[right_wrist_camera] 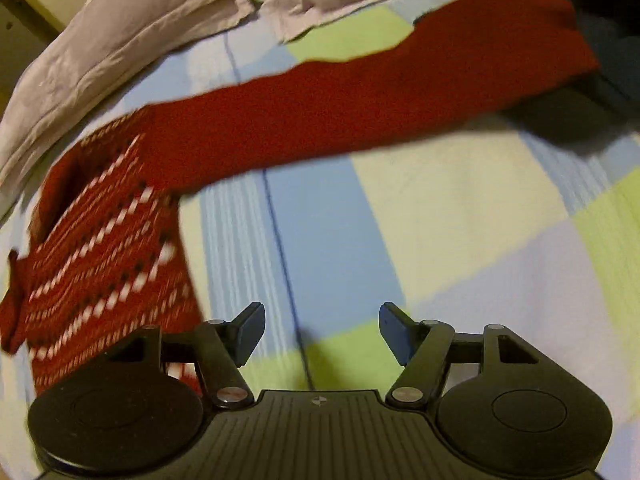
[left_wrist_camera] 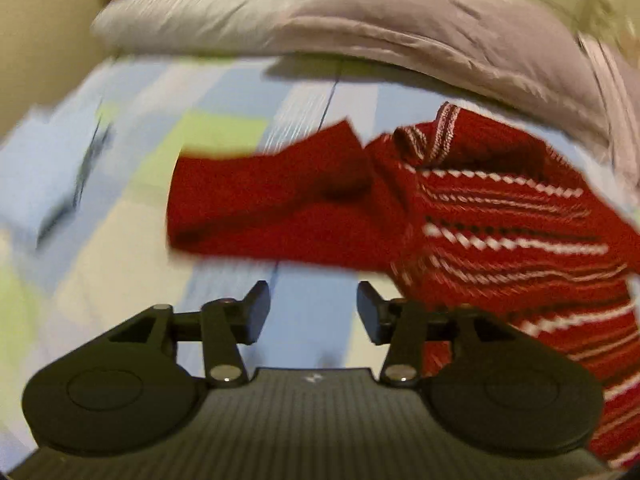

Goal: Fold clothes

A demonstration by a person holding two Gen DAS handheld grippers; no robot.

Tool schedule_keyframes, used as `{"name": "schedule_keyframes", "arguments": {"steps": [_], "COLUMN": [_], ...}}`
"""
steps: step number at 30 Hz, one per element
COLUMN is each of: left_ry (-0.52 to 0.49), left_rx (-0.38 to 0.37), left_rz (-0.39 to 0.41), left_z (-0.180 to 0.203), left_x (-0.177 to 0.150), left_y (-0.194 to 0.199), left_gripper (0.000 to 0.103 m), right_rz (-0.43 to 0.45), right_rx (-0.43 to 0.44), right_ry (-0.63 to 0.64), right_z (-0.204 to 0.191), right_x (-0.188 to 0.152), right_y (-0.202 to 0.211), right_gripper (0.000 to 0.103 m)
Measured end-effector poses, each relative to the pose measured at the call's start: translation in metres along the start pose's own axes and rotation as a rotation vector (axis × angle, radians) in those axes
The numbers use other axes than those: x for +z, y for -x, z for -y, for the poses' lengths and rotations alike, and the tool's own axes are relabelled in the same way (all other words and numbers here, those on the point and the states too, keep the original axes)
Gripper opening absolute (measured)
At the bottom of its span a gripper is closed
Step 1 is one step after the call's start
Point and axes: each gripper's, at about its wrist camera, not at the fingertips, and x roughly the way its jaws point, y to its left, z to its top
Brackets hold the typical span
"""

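A red knit sweater with white stripes point(left_wrist_camera: 500, 224) lies on a checked bed sheet point(left_wrist_camera: 216, 132). In the left wrist view its plain red sleeve point(left_wrist_camera: 272, 208) reaches left, just beyond my left gripper point(left_wrist_camera: 313, 308), which is open and empty above the sheet. In the right wrist view the striped body point(right_wrist_camera: 104, 248) lies at the left and the other red sleeve point(right_wrist_camera: 360, 100) stretches to the far right. My right gripper point(right_wrist_camera: 322, 332) is open and empty over bare sheet point(right_wrist_camera: 460, 200), to the right of the sweater body.
A lilac-grey duvet point(left_wrist_camera: 400, 24) is bunched along the far side of the bed and also shows in the right wrist view point(right_wrist_camera: 120, 24). A dark object point(right_wrist_camera: 608, 72) lies at the far right by the sleeve end. Cream wall behind.
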Motion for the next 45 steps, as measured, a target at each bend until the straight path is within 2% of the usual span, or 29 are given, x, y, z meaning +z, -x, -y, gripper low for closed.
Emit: {"name": "schedule_keyframes", "arguments": {"steps": [3, 6, 8, 9, 10, 12, 15, 17, 19, 23, 25, 28, 29, 32, 33, 34, 36, 39, 43, 45], "left_ry": [-0.147, -0.233, -0.268, -0.284, -0.293, -0.242, -0.083, 0.039, 0.183, 0.476, 0.573, 0.536, 0.513, 0.436, 0.415, 0.396, 0.350, 0.263, 0.214, 0.203], "left_rx": [0.052, 0.099, 0.121, 0.127, 0.123, 0.089, 0.112, 0.194, 0.293, 0.491, 0.538, 0.593, 0.587, 0.519, 0.443, 0.356, 0.116, -0.074, -0.227, -0.271], "left_rz": [0.003, -0.020, -0.042, -0.056, -0.074, -0.063, -0.012, 0.017, -0.034, -0.150, -0.168, -0.104, -0.070, 0.044, 0.057, 0.065, 0.038, 0.018, -0.012, -0.041], "left_z": [0.017, 0.024, 0.022, 0.021, 0.017, 0.002, -0.033, -0.067, -0.106, -0.185, -0.200, -0.184, -0.174, -0.138, -0.128, -0.118, -0.096, -0.053, -0.004, 0.014], "left_x": [0.024, 0.036, 0.039, 0.039, 0.039, 0.039, 0.038, 0.031, 0.017, -0.012, -0.016, 0.004, 0.011, 0.043, 0.054, 0.065, 0.082, 0.099, 0.105, 0.103], "left_y": [-0.043, -0.085, -0.112, -0.125, -0.135, -0.138, -0.117, -0.099, -0.093, -0.083, -0.073, -0.060, -0.055, -0.052, -0.057, -0.062, -0.082, -0.114, -0.144, -0.154], "left_gripper": [0.046, 0.046, 0.042, 0.030, 0.009, 0.005, 0.005, 0.005, 0.005, 0.006, 0.006, 0.006, 0.007, 0.017, 0.026, 0.031, 0.032, 0.032, 0.031, 0.031], "right_rz": [0.010, 0.023, 0.026, 0.026, 0.023, 0.015, 0.046, 0.078, 0.113, 0.129, 0.137, 0.148, 0.151, 0.168, 0.175, 0.181, 0.193, 0.196, 0.185, 0.128], "right_rx": [-0.016, -0.017, -0.026, -0.031, -0.037, -0.052, -0.073, -0.090, -0.106, -0.086, -0.076, -0.060, -0.055, -0.011, 0.020, 0.056, 0.128, 0.230, 0.328, 0.337], "right_ry": [-0.079, -0.171, -0.210, -0.226, -0.236, -0.236, -0.204, -0.169, -0.095, 0.117, 0.223, 0.383, 0.436, 0.554, 0.591, 0.637, 0.729, 0.876, 1.039, 1.103], "right_z": [0.002, 0.004, 0.003, 0.002, 0.001, -0.004, -0.016, -0.025, -0.039, -0.080, -0.100, -0.130, -0.141, -0.171, -0.182, -0.195, -0.221, -0.266, -0.326, -0.347], "right_x": [0.018, 0.031, 0.037, 0.039, 0.041, 0.044, 0.046, 0.049, 0.056, 0.071, 0.079, 0.090, 0.094, 0.111, 0.117, 0.123, 0.134, 0.139, 0.132, 0.128], "right_y": [-0.008, -0.014, -0.022, -0.026, -0.030, -0.035, -0.040, -0.041, -0.044, -0.060, -0.068, -0.080, -0.084, -0.096, -0.100, -0.105, -0.113, -0.129, -0.156, -0.178], "right_gripper": [0.067, 0.067, 0.067, 0.067, 0.067, 0.067, 0.067, 0.067, 0.067, 0.067, 0.067, 0.067, 0.067, 0.067, 0.067, 0.067, 0.067, 0.067, 0.067, 0.065]}}
